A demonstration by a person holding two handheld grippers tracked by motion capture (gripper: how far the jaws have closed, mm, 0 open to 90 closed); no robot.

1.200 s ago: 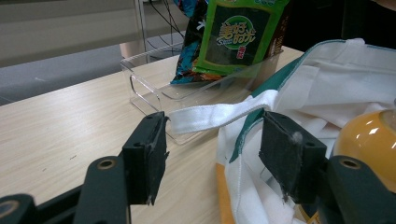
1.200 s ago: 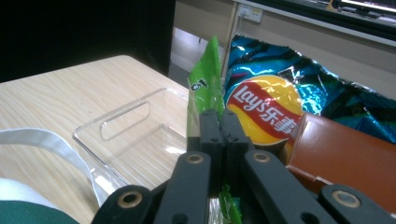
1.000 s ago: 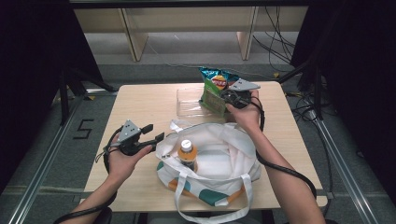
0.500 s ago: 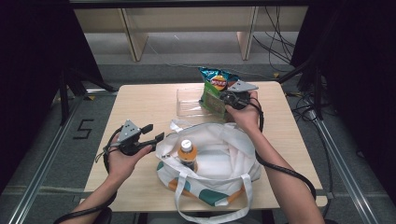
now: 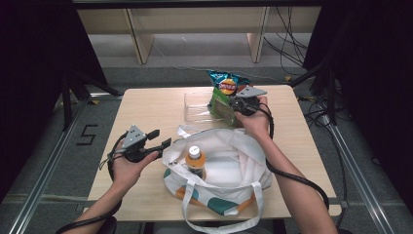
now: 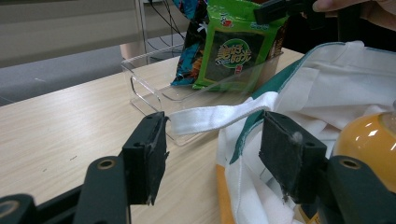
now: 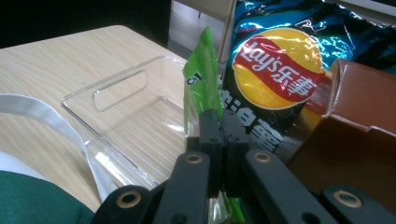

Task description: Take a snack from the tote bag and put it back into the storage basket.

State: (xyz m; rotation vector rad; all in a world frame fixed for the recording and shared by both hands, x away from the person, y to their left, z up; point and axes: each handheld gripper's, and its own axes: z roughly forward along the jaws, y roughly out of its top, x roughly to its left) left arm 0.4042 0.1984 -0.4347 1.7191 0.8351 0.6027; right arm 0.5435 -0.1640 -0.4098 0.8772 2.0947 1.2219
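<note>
Jaws of the right gripper (image 7: 218, 122) are pressed together on the near edge of the green snack packet (image 7: 201, 88); the packet stands on edge between them, its long axis running up and away from the jaws, thin edge toward the camera. It sits at the end of the clear plastic tray (image 5: 197, 107), just ahead of the jaws, with the Lay's chip bag (image 7: 275, 70) directly behind it and a brown box (image 7: 355, 126) to the right of the jaws. Whether packet and chip bag touch, I cannot tell.

Left gripper (image 5: 158, 139): 2 jaws spread wide, nothing between the pads. In the left gripper view its opening faces the white strap (image 6: 219, 116) of the tote bag (image 5: 229, 161), which lies across the gap just beyond the jaw tips. The bag rim sits ahead of the right-hand jaw; an orange-juice bottle (image 5: 195, 161) stands inside the bag, close to that same jaw.

Judgement: packet goes from tray to bag. Deciding relation: the bag mouth lies behind and below the right jaws, toward the person, so the packet must come up out of the tray and be drawn back. Right hand holds the packet; left is nearer the bag rim, placed to hold it open. Risk: the packet drags the chip bag along.
</note>
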